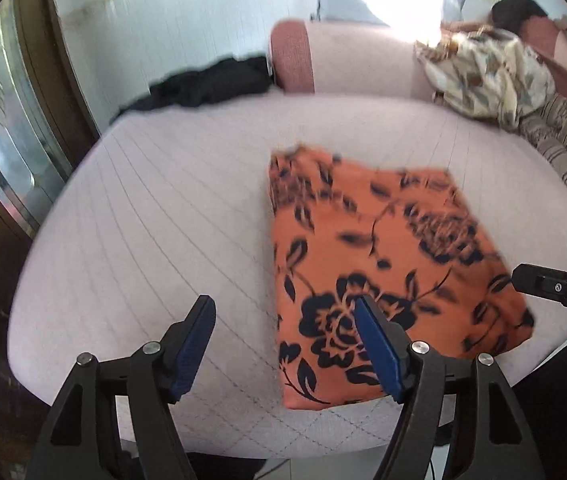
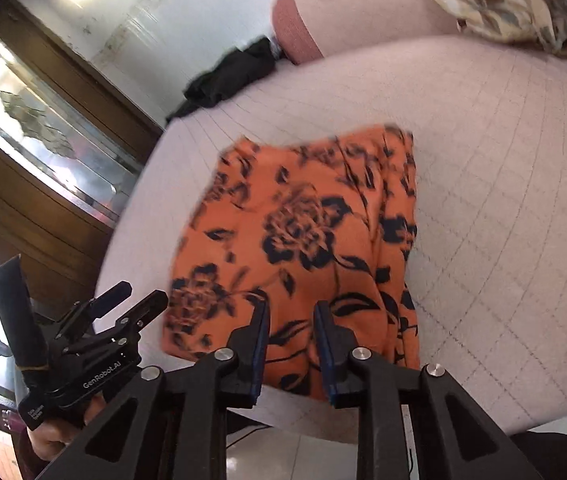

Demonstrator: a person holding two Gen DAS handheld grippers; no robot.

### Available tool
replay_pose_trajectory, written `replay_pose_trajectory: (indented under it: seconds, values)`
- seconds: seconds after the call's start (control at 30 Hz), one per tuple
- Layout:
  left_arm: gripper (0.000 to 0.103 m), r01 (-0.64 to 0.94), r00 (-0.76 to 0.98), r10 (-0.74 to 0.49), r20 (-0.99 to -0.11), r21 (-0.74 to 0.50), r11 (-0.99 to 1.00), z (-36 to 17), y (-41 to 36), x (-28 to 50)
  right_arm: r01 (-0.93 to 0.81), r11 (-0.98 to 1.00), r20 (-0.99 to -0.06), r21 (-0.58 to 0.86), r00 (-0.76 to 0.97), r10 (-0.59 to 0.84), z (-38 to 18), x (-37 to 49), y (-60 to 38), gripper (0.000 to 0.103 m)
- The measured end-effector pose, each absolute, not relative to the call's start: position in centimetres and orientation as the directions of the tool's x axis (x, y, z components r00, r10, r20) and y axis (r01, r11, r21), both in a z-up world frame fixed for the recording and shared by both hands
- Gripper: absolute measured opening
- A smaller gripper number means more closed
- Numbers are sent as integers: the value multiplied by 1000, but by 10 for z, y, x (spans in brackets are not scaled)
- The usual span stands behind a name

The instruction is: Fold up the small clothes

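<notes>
An orange garment with a black flower print (image 1: pixel 387 264) lies folded into a rough rectangle on the pale quilted cushion (image 1: pixel 155 216). It also shows in the right wrist view (image 2: pixel 303 248), near the cushion's front edge. My left gripper (image 1: pixel 285 312) is open and empty, hovering over the garment's near left edge. It also shows at the lower left of the right wrist view (image 2: pixel 137 298). My right gripper (image 2: pixel 291 312) is open a little and empty, just above the garment's near edge. Its tip shows at the right of the left wrist view (image 1: pixel 555 288).
A black cloth (image 1: pixel 207 84) lies at the cushion's far left edge. A pink bolster (image 1: pixel 343 60) sits behind the cushion. A cream patterned cloth (image 1: pixel 487 76) is heaped at the far right. A wooden door with glass (image 2: pixel 43 136) stands to the left.
</notes>
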State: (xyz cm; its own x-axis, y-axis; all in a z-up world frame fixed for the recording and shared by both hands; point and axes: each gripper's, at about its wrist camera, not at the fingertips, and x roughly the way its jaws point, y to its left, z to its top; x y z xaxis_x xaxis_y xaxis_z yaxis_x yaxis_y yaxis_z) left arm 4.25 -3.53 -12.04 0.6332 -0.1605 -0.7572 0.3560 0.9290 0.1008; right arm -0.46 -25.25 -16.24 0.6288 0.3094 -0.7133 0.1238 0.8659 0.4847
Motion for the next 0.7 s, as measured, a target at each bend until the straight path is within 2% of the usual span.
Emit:
replay_pose_trajectory:
  seconds: [0.1,0.13,0.2,0.23,0.27,0.7]
  values:
    - [76,330,705,-157,-691,124,936,-83,-33,23,108,882,-674,459,689,266,-130,-26,-250,26]
    - [80,326,724,-159,-671,130,937,-73,-33,17,103,891,-664,442,706,248,-120,-32,-248,28]
    - [84,306,768,-146,-624,157,939,-53,-34,5,96,908,-646,409,733,213,-102,-35,-244,43]
    - [85,302,785,-144,-603,169,938,-45,-35,-1,91,912,-631,400,749,202,-93,-39,-241,66]
    - [86,302,797,-145,-587,178,937,-39,-36,-5,80,915,-604,395,774,193,-84,-46,-239,71]
    - [86,295,846,-164,-507,190,936,2,-41,-44,98,945,-531,313,843,88,-28,-84,-229,71]
